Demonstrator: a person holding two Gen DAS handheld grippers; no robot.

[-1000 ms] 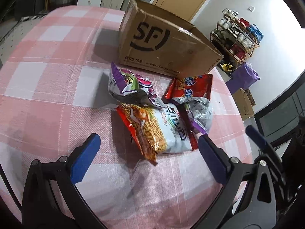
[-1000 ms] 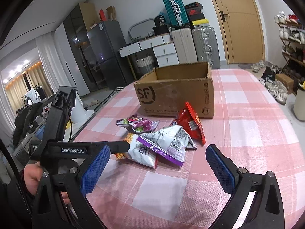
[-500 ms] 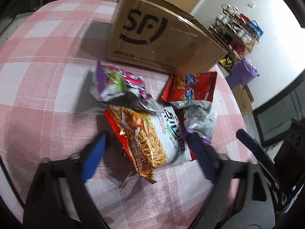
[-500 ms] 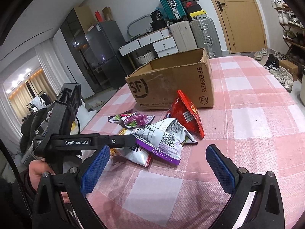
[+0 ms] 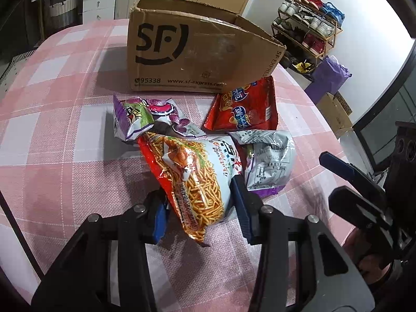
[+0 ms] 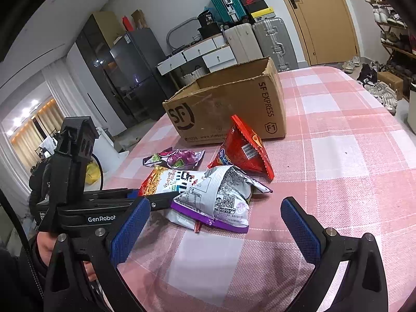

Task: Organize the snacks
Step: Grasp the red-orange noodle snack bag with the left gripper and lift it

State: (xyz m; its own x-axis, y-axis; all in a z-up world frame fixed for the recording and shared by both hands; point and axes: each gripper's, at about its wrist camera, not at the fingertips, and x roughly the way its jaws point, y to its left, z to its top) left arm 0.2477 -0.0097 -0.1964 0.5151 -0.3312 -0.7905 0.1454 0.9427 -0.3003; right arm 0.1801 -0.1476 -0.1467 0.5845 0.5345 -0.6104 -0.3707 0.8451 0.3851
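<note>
The left gripper (image 5: 200, 208) has just been closing its jaws around the near end of the noodle-snack bag (image 5: 192, 176), and the blue pads (image 5: 159, 218) now sit against both sides of the crinkled foil, so I'd call it a pinch on the bag's bottom edge. Seen from that gripper, the bag's long axis runs from about six o'clock, at the jaws, up toward eleven o'clock, more or less along the line to the cardboard box (image 5: 197, 49), which stands at twelve o'clock beyond the heap. So the coming move, as I judge it, is a lift and a carry straight ahead over the other packets. Those lie close: a purple-and-green bag (image 5: 140, 119) at eleven o'clock touching the noodle bag's far end, a silver-and-purple bag (image 5: 267, 161) overlapping its right side at one o'clock, and a red bag (image 5: 247, 106) leaning against the box wall. The right gripper (image 6: 215, 231) hangs wide open with nothing in it, the silver bag at twelve o'clock just ahead of it, so it is the nearer hand for that one. The box is open-topped on the pink checked tablecloth (image 6: 351, 156); whether anything lies on its floor I cannot tell.
</note>
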